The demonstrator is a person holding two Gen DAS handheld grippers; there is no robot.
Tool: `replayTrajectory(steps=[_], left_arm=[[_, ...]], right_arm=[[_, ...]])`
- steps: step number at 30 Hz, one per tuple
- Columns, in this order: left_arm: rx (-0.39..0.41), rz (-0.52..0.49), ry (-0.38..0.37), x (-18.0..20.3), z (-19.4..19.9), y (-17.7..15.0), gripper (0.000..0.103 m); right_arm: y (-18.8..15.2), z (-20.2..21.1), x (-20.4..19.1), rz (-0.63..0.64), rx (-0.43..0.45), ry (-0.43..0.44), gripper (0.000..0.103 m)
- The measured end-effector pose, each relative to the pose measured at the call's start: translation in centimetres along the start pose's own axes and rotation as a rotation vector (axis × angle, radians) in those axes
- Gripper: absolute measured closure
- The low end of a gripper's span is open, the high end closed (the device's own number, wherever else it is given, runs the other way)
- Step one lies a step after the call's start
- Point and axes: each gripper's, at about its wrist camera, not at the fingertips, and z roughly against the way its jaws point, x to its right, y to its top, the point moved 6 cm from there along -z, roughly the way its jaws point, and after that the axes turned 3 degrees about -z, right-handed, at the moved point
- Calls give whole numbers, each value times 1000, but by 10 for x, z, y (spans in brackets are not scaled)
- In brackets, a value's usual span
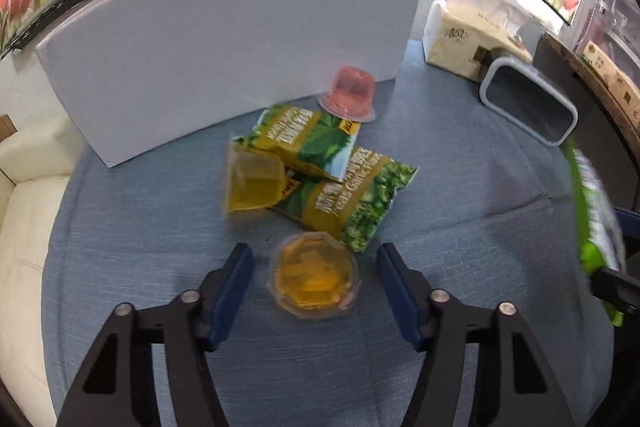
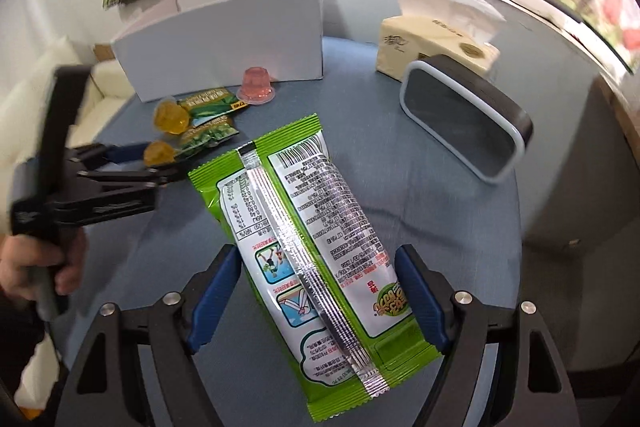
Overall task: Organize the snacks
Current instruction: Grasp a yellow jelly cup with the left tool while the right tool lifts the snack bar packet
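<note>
While the left gripper points down at the blue cloth-covered table, its blue-padded jaws stand half open on either side of a round orange jelly cup, with a clear gap on each side, so the pads do not touch it. No earlier picture is given. The right gripper holds a long green and white snack bag across its width, printed back side up, and both pads press on the edges of the bag.

Just behind the round cup lie two green pea snack packets, one overlapping the other. A second orange jelly cup, tipped on its side, leans against them. Behind these a pink jelly cup stands upside down, close to a white rectangular box. To the right a dark container with a light blue rim lies tilted with its opening toward the cameras, near a cream tissue pack. In the right wrist view a hand grips the handle of the left gripper.
</note>
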Motion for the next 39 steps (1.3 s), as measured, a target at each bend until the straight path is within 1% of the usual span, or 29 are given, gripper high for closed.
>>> replayTrajectory(steps=[1,4,6,8,10,12,15,19,24,27,29,32,33,34,36,39], left_arm=[[5,-2,13,1,0,0,42],[1,16,-6,-1,1,1,52],[4,18,2,-3,3,0,58],[3,34,-21,-4,5,-1,62],[4,49,-25,-6,9,-1,62],[9,57,-44,-8,15,0,62],[22,57,-56,-12,29,-2,62],[61,49,-66,-16,55,1,62],[113,44,-78,-22,92,10,62],[152,41,-64,-30,117,27,63],[183,40,-54,-37,134,43,63],[224,58,-41,-50,154,70,64],[239,60,-30,-55,160,80,70],[252,64,-19,-60,165,91,70],[276,69,-24,-68,173,115,70],[305,37,4,-73,179,143,70]], right_arm=[[-2,3,0,-7,6,2,20],[-7,12,1,-23,21,12,20],[-10,22,0,-29,35,17,20],[-10,26,-2,-30,43,9,20],[-11,30,-4,-34,51,5,20],[-11,33,-5,-38,57,6,20],[-10,38,-9,-39,69,11,20],[-9,43,-16,-30,79,0,20],[1,57,-33,-16,113,17,20],[18,65,-46,7,135,16,20],[37,71,-55,9,154,12,20],[72,77,-66,5,183,8,20],[82,77,-69,-1,190,9,20],[97,77,-72,-22,198,8,20],[121,73,-79,-56,192,24,20],[155,68,-86,-46,207,11,20]])
